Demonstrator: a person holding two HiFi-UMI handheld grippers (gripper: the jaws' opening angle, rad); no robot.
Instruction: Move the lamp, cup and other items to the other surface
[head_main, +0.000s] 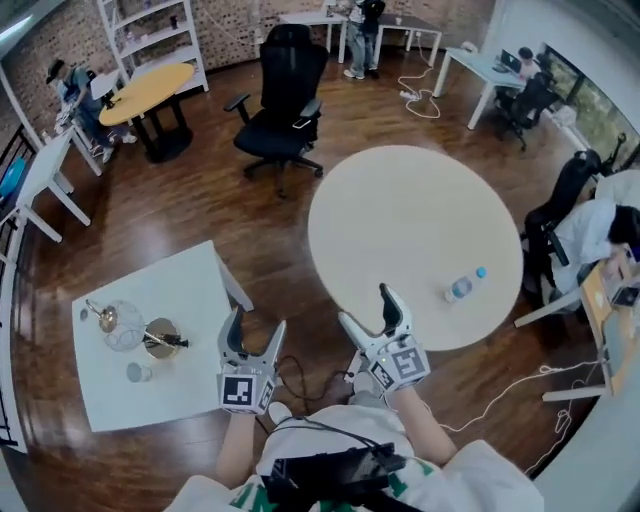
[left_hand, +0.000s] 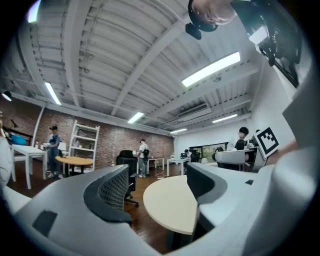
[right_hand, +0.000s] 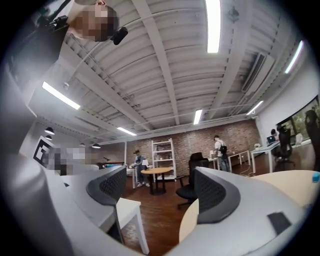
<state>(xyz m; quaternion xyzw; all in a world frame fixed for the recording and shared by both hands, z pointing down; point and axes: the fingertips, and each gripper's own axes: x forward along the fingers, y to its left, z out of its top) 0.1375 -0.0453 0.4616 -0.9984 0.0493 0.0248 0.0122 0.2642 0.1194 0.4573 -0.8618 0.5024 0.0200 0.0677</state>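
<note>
A big open office is shown. A round table is set just ahead of the jaws. Far past them, a black desk chair on wheels, white desks and a white shelf are seen by a brick wall. A person is seated at a desk off to their right. Long lights are hung high above the jaws.

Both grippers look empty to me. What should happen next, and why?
Probably swing the left gripper toward the square table and go for the cup. It and the right gripper are open and empty, and a bottle already lies on the round table, while cup and lamp sit on the square one.
</note>
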